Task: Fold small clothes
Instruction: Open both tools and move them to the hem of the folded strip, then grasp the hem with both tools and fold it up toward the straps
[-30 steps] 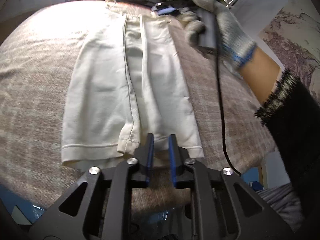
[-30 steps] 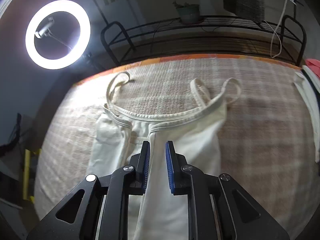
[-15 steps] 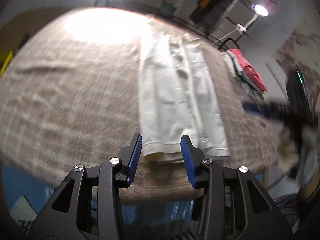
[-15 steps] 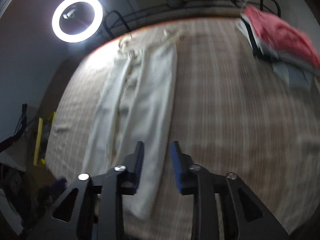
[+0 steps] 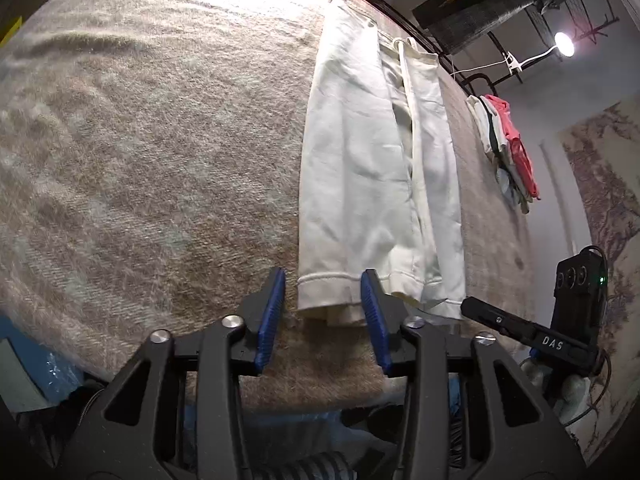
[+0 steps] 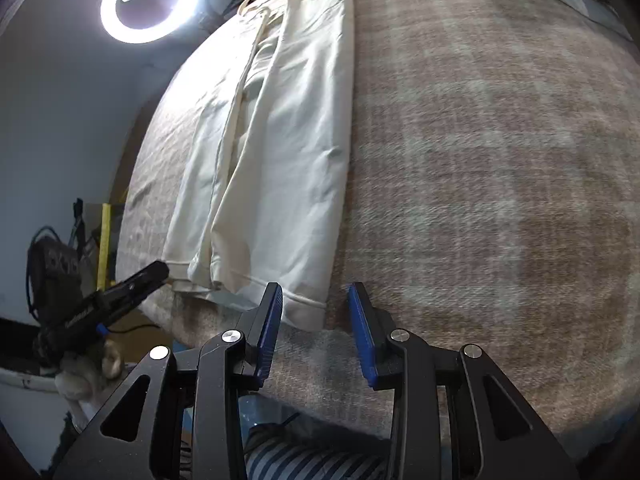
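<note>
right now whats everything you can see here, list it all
folded garment: one, cream white, lying lengthwise on the blanket, hem at the near edge
blanket: one, beige-brown plaid, covering the work surface
stack of clothes: one pile, white, dark and coral pink, at the far right edge of the blanket
ring light: one, white, lit, beyond the far left corner
small lamp: one, white, lit, clipped at the back right
left gripper: black with blue pads, open, straddling the hem's left corner
right gripper: black with blue pads, open, at the hem's right corner
</note>
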A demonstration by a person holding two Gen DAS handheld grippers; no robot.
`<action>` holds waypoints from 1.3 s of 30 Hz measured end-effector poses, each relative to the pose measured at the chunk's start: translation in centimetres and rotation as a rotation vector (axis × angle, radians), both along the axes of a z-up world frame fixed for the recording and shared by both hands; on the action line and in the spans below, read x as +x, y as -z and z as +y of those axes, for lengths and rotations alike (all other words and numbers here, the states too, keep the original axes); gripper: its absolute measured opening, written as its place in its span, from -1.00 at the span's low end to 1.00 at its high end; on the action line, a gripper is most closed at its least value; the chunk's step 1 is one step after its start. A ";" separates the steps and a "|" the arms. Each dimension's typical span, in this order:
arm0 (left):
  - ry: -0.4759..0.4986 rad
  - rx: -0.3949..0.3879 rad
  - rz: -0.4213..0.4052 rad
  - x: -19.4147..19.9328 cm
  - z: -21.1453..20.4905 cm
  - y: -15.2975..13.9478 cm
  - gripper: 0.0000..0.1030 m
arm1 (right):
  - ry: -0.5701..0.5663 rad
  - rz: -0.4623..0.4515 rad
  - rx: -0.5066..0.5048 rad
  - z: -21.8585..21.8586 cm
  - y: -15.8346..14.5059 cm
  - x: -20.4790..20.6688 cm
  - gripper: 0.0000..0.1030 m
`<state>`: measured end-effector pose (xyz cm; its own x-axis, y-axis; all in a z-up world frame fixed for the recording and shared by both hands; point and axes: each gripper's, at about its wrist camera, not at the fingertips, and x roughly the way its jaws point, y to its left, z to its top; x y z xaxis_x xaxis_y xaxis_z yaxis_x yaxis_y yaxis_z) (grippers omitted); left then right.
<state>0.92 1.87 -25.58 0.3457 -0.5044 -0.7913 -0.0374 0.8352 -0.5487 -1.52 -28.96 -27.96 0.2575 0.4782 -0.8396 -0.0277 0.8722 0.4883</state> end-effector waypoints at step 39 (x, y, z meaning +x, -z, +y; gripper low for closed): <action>0.074 0.045 -0.031 1.8 0.0 -3.6 -1.00 | 0.030 -0.025 0.210 -4.4 -1.9 1.5 -0.93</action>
<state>2.74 1.83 -21.97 0.3336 -0.4941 -0.8029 0.0419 0.8586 -0.5109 -0.04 -33.35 -26.05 0.2935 0.6340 -0.7155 -0.0174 0.7518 0.6591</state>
